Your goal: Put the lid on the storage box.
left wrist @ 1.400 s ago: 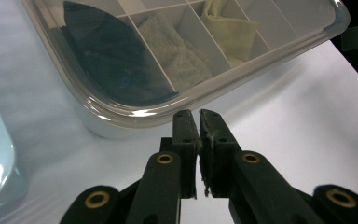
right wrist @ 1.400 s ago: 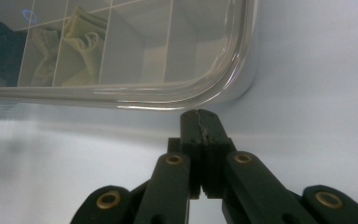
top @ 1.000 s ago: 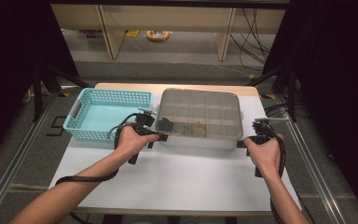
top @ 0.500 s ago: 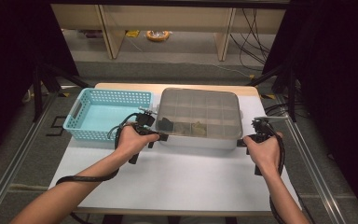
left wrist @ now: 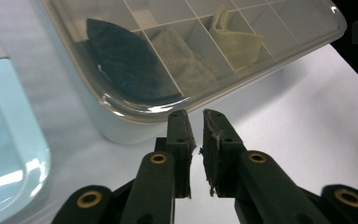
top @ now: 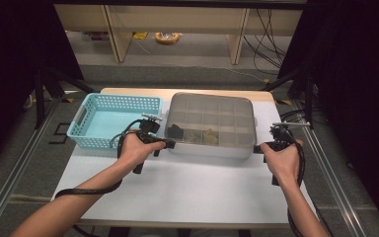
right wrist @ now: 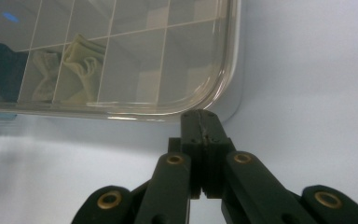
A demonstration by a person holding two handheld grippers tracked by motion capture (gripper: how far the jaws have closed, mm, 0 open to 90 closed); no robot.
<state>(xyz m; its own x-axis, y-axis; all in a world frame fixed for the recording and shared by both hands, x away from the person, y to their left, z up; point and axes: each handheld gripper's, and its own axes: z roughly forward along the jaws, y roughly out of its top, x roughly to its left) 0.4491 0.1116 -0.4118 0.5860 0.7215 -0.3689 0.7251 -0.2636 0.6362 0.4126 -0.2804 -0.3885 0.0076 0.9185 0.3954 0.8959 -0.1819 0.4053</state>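
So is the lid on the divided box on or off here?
On. The clear lid covers the box; its rounded rim overhangs the wall, and the folded cloths show through it.

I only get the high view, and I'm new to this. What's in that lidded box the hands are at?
Observer: The left gripper view shows three folded cloths side by side under the clear lid: a dark blue cloth, a grey cloth and a pale yellow cloth.
Visitor: Is the left tool pinching the box?
Observer: No. The left tool has a narrow gap between its jaws, which have just been opening. Nothing is between them, and the tips are just short of the lid's rim.
Visitor: And the right one?
Observer: The right tool has its jaws pressed together on nothing, with the tips at the lid's corner.
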